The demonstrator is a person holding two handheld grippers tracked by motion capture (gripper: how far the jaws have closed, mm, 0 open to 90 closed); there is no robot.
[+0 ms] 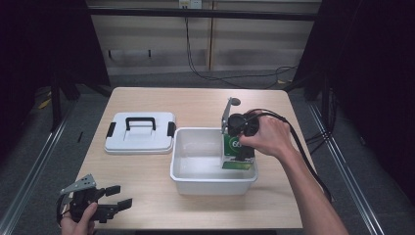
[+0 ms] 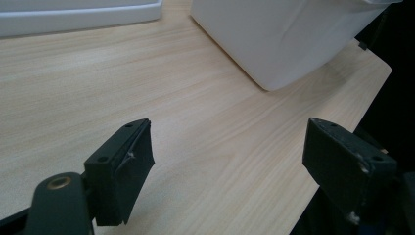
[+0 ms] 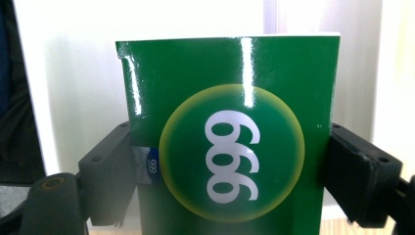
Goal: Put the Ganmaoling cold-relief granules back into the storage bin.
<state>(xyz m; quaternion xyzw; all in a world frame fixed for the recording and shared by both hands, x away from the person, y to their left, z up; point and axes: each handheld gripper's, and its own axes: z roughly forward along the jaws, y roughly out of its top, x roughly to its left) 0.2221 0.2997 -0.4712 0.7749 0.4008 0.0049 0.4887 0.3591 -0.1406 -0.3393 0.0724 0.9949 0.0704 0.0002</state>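
— Green box [image 3: 230,142], where exactly?
— Pinched across its width by right gripper [image 1: 243,147], long axis upright, lower end inside white bin [image 1: 195,183], against the right wall.
— Left gripper [image 1: 115,200]?
— Spread wide, nothing between, parked at near left table [image 1: 205,103] corner, well apart from bin. Lid [image 1: 140,133] flat just left of bin.
— Next?
— Probably straight down, then release.

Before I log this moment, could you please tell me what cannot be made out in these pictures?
- Green box: its bottom is cut off by the lower edge in the right gripper view; in the high view the hand and right tongs cover its top.
- White bin: whether the box touches its floor is hidden.
- Lid: its latches are too small to read.
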